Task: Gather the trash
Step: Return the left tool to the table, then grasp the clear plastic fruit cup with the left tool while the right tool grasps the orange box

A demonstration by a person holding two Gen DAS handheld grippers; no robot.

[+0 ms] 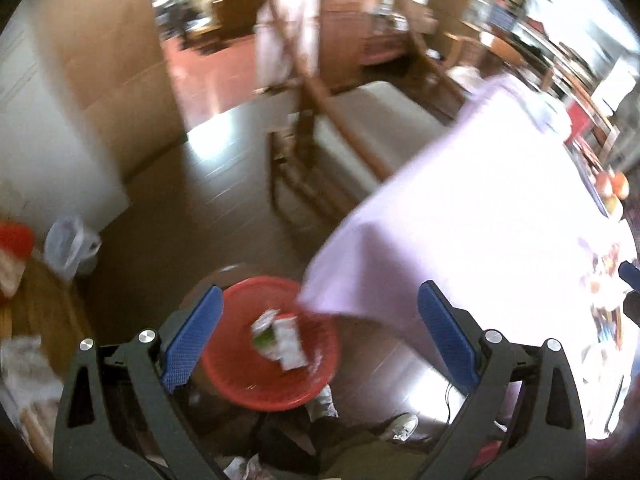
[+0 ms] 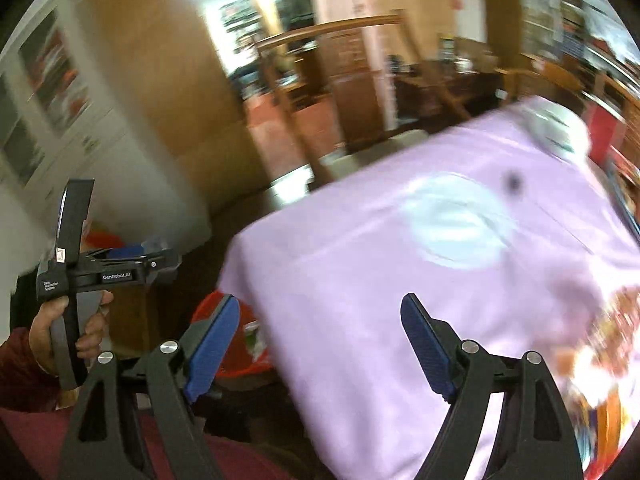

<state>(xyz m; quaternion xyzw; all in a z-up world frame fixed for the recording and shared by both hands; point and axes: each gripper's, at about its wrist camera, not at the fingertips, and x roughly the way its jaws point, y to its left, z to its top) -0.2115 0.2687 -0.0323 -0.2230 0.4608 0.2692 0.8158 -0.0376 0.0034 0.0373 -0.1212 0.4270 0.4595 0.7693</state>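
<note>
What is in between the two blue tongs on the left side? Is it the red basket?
Yes. In the left wrist view, the red basket with white trash shows between the open left tongs.

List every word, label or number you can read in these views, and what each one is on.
"GenRobot.AI": on the body of the left gripper, seen from the right wrist view.
"Data Acquisition System": small print on that device's handle, barely legible.
Printing on the wrappers in the red basket: too blurred to read.

Red basket (image 1: 240, 376), mesh-patterned; white and green wrappers (image 1: 280, 340) inside. Lilac cloth (image 2: 360, 280) over worktop, pale round patches. Blue textured pads (image 1: 192, 344), black gripper frames. Dark brown floor (image 1: 200, 208).
</note>
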